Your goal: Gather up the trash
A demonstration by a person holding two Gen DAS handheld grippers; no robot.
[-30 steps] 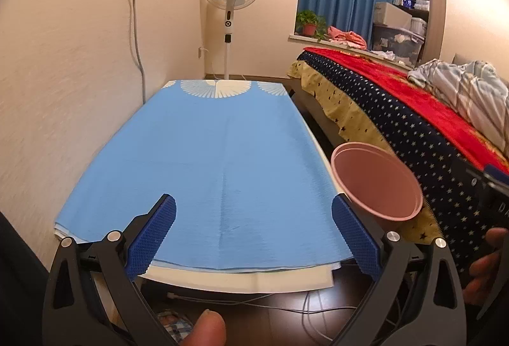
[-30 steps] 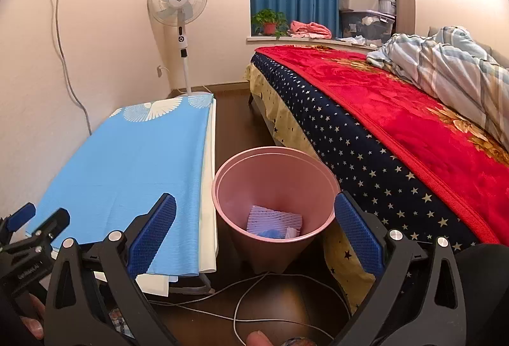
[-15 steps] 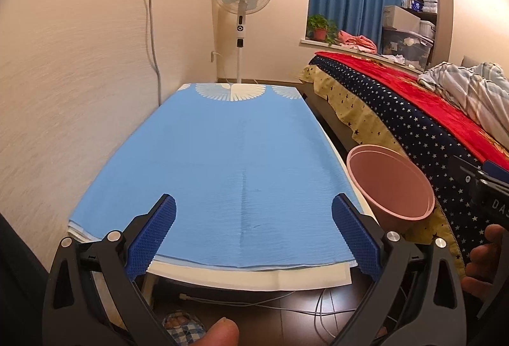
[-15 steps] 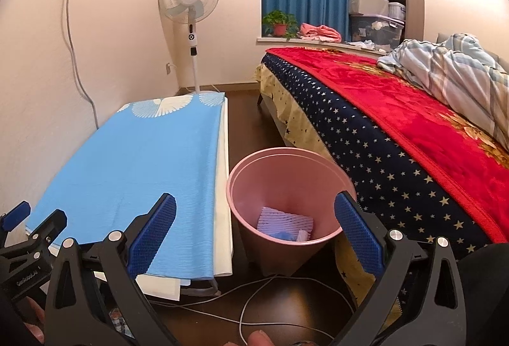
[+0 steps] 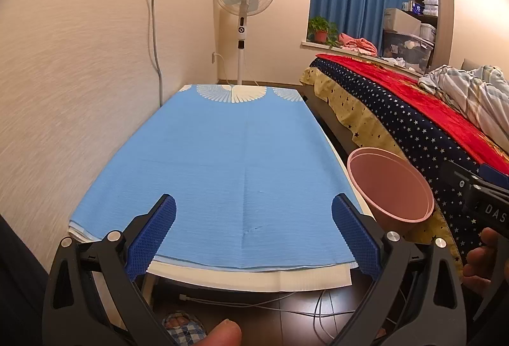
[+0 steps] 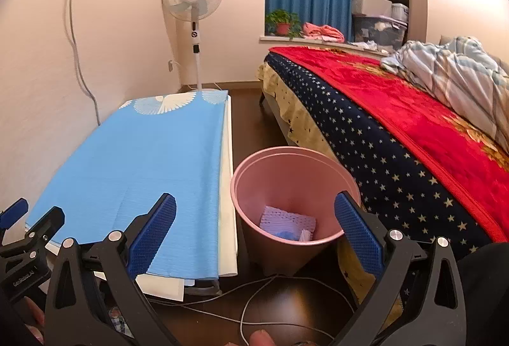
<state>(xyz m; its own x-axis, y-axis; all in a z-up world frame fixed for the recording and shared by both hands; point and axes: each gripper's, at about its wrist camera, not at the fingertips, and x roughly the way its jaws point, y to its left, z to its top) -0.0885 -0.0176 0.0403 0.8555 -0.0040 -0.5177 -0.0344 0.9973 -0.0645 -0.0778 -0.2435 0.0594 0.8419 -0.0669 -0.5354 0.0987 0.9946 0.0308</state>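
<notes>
A pink trash bin (image 6: 294, 193) stands on the floor between the low table and the bed; it also shows in the left wrist view (image 5: 389, 187). Inside it lie a white-purple wrapper (image 6: 288, 220) and a blue scrap. My left gripper (image 5: 254, 236) is open and empty above the near edge of the blue cloth (image 5: 229, 168). My right gripper (image 6: 254, 234) is open and empty, above the gap between the table and the bin. No loose trash shows on the cloth.
The low table (image 6: 227, 218) runs along the left wall. A bed with a red and starry blanket (image 6: 397, 129) is on the right. A standing fan (image 5: 243, 15) is at the far end. Cables (image 6: 254, 298) lie on the dark floor.
Both grippers have shifted slightly back and left, so the bin sits further right in both views. Both stay open and empty.
</notes>
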